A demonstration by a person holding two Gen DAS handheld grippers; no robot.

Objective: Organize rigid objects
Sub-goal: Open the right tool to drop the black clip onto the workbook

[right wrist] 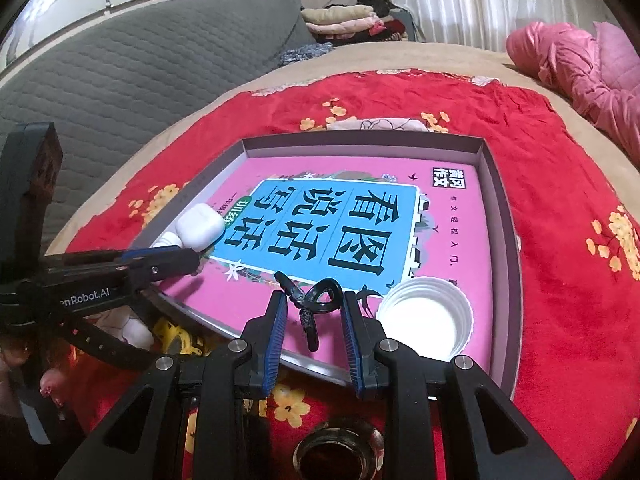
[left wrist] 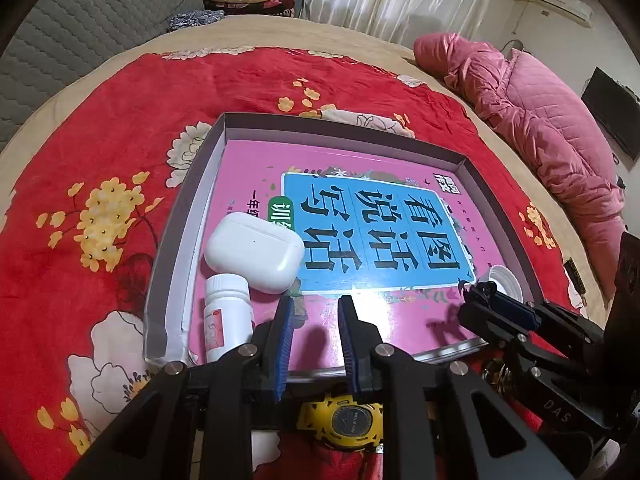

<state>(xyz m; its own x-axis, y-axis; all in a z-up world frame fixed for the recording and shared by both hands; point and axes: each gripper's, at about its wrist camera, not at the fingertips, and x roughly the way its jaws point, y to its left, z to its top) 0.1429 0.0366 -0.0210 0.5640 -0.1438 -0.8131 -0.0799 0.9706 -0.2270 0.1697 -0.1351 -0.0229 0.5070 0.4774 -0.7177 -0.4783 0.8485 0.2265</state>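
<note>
On a red floral blanket (left wrist: 120, 92), a shallow grey tray (left wrist: 188, 216), filled almost wall to wall by a pink book (left wrist: 360, 320). Against the tray's left wall, a white earbud case (left wrist: 254, 256), touching a white bottle (left wrist: 226, 320) lying in the near-left corner. In the near-right corner, a white lid (right wrist: 420, 320) with its hollow side up, just beside the right wall. Bare cover across the book's middle and far end. Above the tray's near edge, the left gripper (left wrist: 316, 304), jaws apart, nothing between them. Farther right along the same edge, the right gripper (right wrist: 314, 298), jaws likewise apart, with a black loop clip (right wrist: 306, 316) lying on the book between the tips; no pad seen pressing it. Outside the near wall, on the blanket, a yellow watch (left wrist: 348, 420). Well beyond the blanket's right edge, a pink quilted coat (left wrist: 540, 120).
</note>
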